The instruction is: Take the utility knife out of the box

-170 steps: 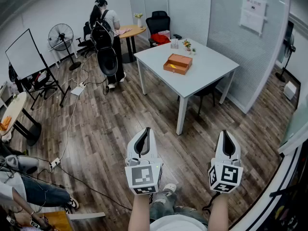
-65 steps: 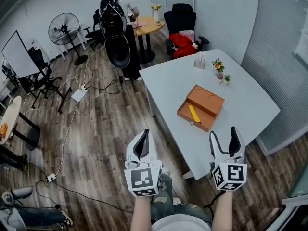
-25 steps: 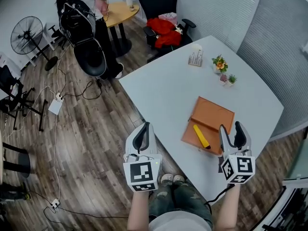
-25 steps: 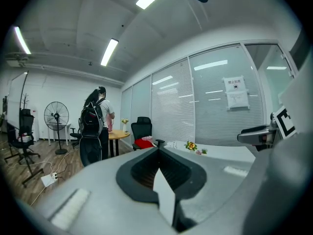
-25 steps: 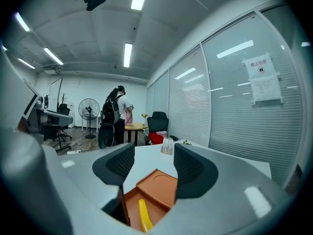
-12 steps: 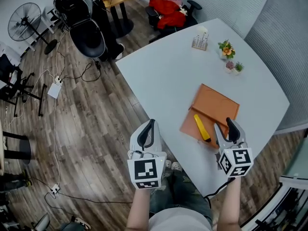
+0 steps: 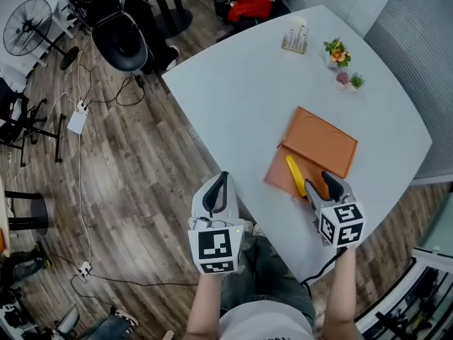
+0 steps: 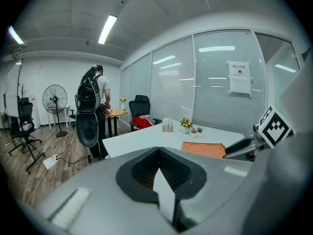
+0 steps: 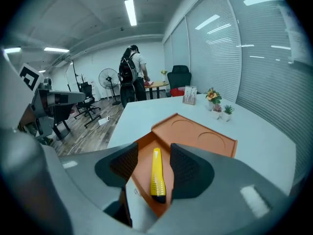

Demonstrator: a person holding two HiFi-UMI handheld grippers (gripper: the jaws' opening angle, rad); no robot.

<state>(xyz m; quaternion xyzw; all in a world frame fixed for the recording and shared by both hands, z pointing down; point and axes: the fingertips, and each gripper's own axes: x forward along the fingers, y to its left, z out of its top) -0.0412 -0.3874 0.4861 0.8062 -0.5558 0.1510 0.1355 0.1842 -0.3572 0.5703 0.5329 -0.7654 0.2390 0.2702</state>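
A shallow orange box (image 7: 278, 176) lies open on the smooth, pale grey counter (image 7: 241, 83), whose corners are rounded. Its flat lid (image 7: 322, 142) is folded back at the tray's 1 o'clock side. In the right gripper view the lid's matt inner face shows two round pressed hollows.

The utility knife (image 7: 295, 175) lies inside the tray. It is a slim yellow bar with a ribbed grip and a black end cap, and that dark end points to about 5 o'clock in the head view.

The right tongs (image 7: 322, 183) hang over the box's near edge, at about 3 o'clock from the knife. They are grey moulded plastic with black cross-hatched pads. Their jaws have just been closing a little and now stand partly apart. In the right gripper view the knife shows in the gap, lying in the tray past the pads, which do not touch it.

The left tongs (image 7: 221, 180) are at 9 o'clock from the right ones, off the counter's edge and above the wood-plank floor (image 7: 141, 168). Their jaws are pressed together to a point, with nothing between them.

At the counter's far side, about 12 o'clock from the box, stand two small potted plants (image 7: 337, 50).
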